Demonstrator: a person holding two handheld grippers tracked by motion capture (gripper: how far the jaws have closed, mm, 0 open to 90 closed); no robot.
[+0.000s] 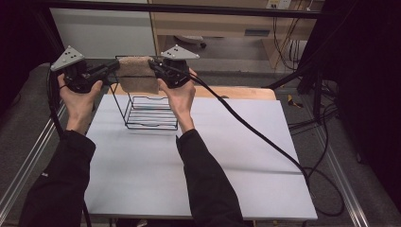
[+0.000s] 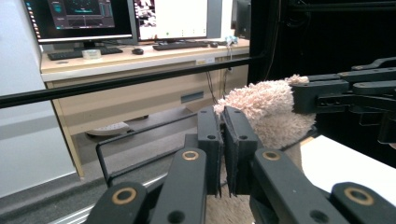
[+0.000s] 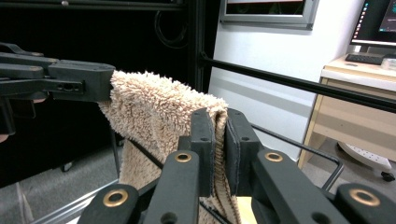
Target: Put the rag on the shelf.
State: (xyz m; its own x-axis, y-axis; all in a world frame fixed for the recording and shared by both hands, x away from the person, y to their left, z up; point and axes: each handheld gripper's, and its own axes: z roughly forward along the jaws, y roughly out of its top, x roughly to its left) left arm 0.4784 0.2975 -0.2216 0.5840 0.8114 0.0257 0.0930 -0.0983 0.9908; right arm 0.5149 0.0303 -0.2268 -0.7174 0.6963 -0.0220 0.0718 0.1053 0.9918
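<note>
1. The beige towel (image 1: 137, 75) hangs in the upper left of the high view, stretched between the two claws above the back rim of the black wire basket (image 1: 149, 112), which stands on the white counter (image 1: 198, 161). Its lower edge droops just inside the basket's top.
2. The left claw (image 2: 223, 135) is clamped on one top corner of the towel, jaws pressed nearly together on the pile. The grip sits close to the edge of the cloth, so a tug sideways could, I judge, pull the corner free and let that side drop.
3. The right claw (image 3: 219, 140) is clamped on the other corner, with a folded edge pinched between the jaws. Only a thin fold is caught, and it could slip out if the hands drift further apart.
4. If one hand lowers ahead of the other, the towel may go in skewed and bunch against one wall of the basket, or drape over the rim instead of settling inside.
5. The basket is light wire and stands loose on the counter. A claw or the towel snagging on its rim could tip it or drag it toward the counter's far edge.
</note>
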